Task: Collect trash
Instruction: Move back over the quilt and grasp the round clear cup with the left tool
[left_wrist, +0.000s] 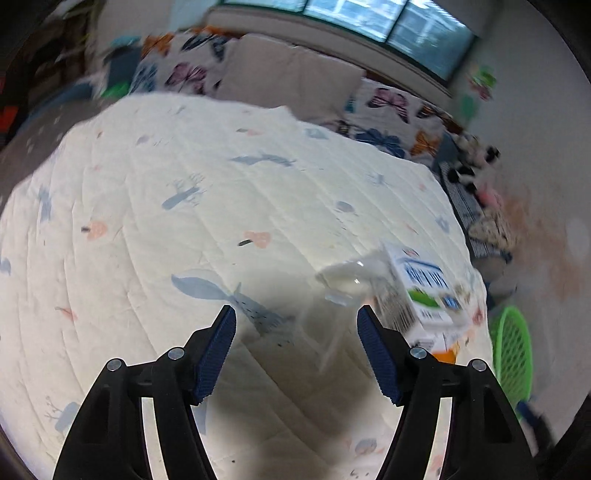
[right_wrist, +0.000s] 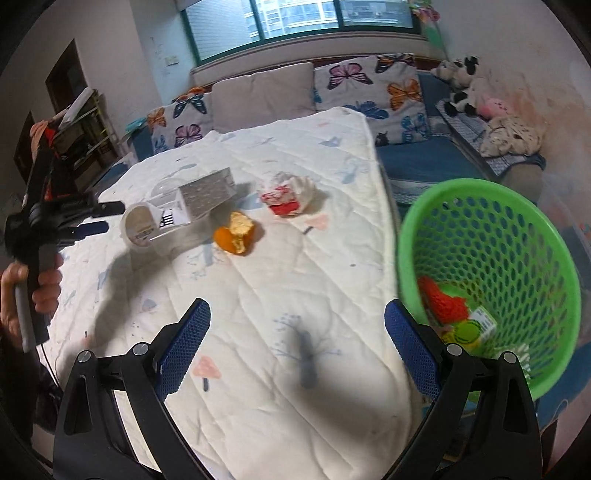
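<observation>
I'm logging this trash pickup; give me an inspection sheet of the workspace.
Surface: cream patterned quilt on a bed.
Job's things: carton and clear cup, orange peel, crumpled wrapper; green basket already holding trash.
Clutter: nothing seen.
Grippers: left gripper open, empty; right gripper open, empty.
Cables: thin cord under the hand.
Surroundings: butterfly pillows, window, soft toys.

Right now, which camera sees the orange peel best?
The right wrist view. There the orange peel lies sharp and whole on the quilt. The left wrist view is blurred and shows only an orange scrap behind the carton, probably the peel.
</observation>
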